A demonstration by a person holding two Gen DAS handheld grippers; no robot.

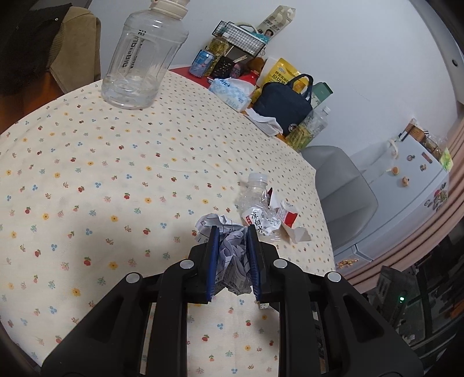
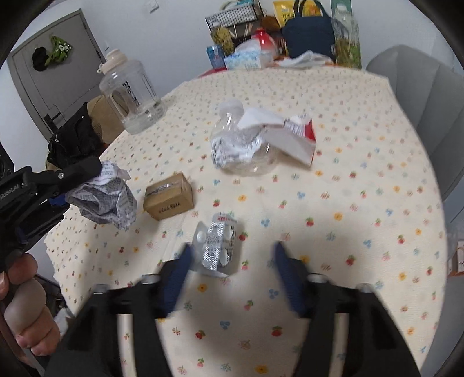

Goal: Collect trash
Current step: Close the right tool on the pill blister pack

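My left gripper [image 1: 232, 232] is shut on a crumpled printed paper ball [image 1: 232, 255], held above the flowered tablecloth [image 1: 101, 174]. In the right wrist view the same paper ball [image 2: 107, 200] hangs in the left gripper [image 2: 95, 185] at the left edge. My right gripper [image 2: 232, 249] is open, its fingers either side of a silver pill blister pack [image 2: 217, 243] lying on the cloth. A crushed clear water bottle [image 2: 240, 145] and a torn red-and-white carton [image 2: 293, 136] lie beyond it. A small brown cardboard box [image 2: 168, 200] sits to the left.
A large clear jug [image 2: 130, 95] stands at the far left of the table. Along the far edge are a tissue box [image 2: 246, 59], a dark blue bag [image 2: 308, 36], bottles and a wire basket [image 2: 232, 16]. A grey chair [image 2: 426, 101] stands at the right.
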